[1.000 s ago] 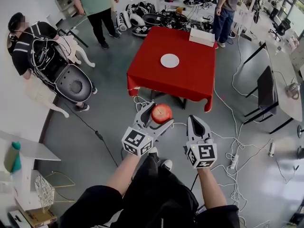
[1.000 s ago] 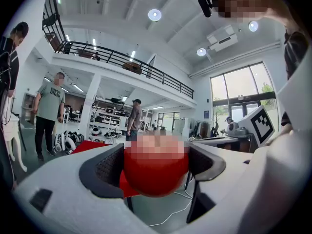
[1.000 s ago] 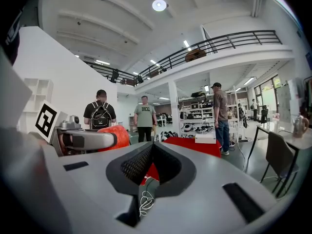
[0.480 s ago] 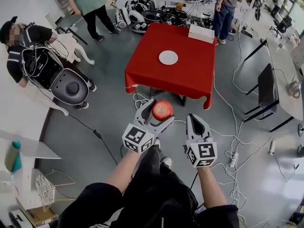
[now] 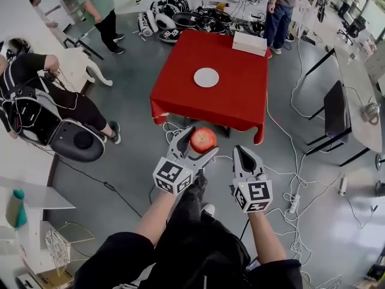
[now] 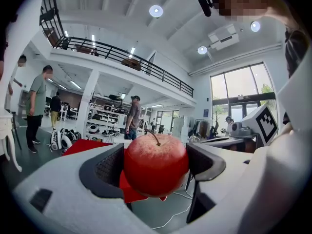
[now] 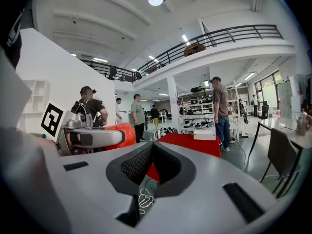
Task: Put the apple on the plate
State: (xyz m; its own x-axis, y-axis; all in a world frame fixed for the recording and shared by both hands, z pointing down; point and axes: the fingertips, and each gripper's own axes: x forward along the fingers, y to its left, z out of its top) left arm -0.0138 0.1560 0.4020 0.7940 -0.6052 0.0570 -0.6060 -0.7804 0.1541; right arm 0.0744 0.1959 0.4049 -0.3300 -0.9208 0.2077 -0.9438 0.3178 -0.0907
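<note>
A red apple [image 5: 203, 139] with a stem sits clamped between the jaws of my left gripper [image 5: 194, 142], held in the air above the grey floor; in the left gripper view the apple [image 6: 155, 164] fills the gap between the dark pads. A small white plate [image 5: 206, 77] lies on the red-clothed table [image 5: 180, 92] ahead, well beyond the apple. My right gripper [image 5: 245, 156] hangs beside the left one, its jaws closed together with nothing in them [image 7: 152, 165]. The right gripper view shows the apple [image 7: 122, 133] at its left.
A white box [image 5: 249, 43] sits at the table's far right corner. People stand beyond the table [image 5: 278, 11] and at the far left [image 5: 96, 8]; one sits in a chair [image 5: 36, 101]. Cables [image 5: 289, 179] trail over the floor. A dark chair [image 5: 337, 116] and desk stand right.
The table and plate have shifted slightly nearer and left in the head view as I walk forward. The apple stays gripped in the left gripper; both grippers keep their pose.
</note>
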